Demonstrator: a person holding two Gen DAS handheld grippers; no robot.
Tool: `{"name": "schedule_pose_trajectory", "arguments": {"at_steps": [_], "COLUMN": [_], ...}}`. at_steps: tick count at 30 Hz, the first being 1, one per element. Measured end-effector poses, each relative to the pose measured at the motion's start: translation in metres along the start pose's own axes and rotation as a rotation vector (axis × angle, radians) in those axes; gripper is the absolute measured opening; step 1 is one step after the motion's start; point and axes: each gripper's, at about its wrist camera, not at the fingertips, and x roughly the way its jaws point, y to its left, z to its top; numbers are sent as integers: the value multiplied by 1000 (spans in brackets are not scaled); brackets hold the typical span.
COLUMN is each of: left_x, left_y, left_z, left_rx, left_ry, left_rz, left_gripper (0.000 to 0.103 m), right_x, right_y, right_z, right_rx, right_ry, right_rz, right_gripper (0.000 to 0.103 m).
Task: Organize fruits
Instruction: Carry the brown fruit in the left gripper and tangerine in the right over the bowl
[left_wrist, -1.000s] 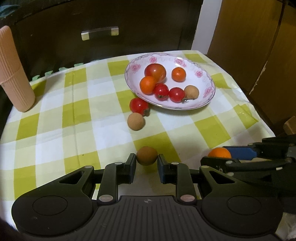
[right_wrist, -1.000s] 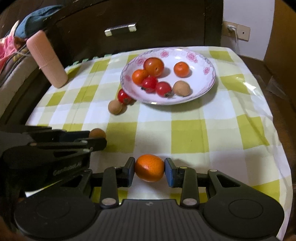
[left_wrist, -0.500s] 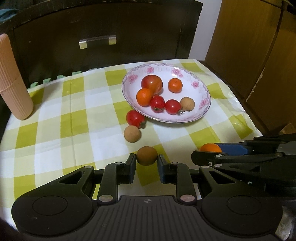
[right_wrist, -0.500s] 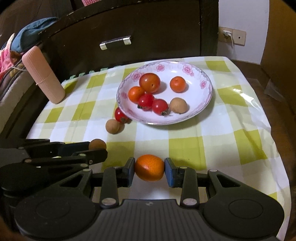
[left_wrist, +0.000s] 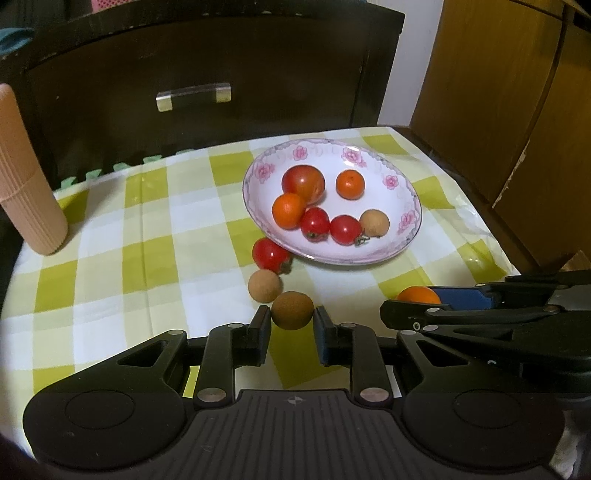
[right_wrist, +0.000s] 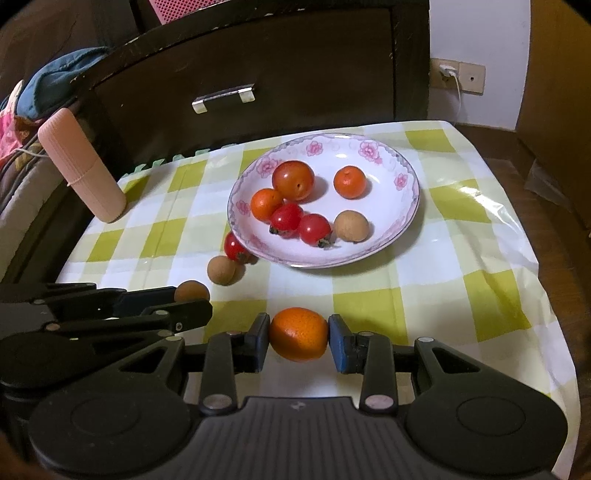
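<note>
Both grippers carry fruit above the checked cloth, the left gripper (left_wrist: 291, 325) clamped on a brown longan (left_wrist: 292, 309), the right gripper (right_wrist: 298, 338) on an orange (right_wrist: 299, 334), either liable to roll off the plate (left_wrist: 406, 243) if dropped

Both claws have lifted off the desk, carrying their fruit. The left claw (left_wrist: 291, 325) has drawn its brown longan (left_wrist: 292, 309) up beside the loose longan (left_wrist: 264, 285); the plate (left_wrist: 402, 243) now looks lower, farther.
</note>
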Motion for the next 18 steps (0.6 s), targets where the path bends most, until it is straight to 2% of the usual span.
{"name": "schedule_pose_trajectory", "arguments": {"at_steps": [18], "left_x": [1], "left_y": [-2], "left_z": [16], "left_rx": [12], "left_ry": [-21], "left_rz": [9], "left_gripper": [30], "right_x": [-1], "right_y": [-4], "right_z": [12], "right_rx": [23], "right_ry": [-29], "right_rz": [-2], "right_gripper": [33]}}
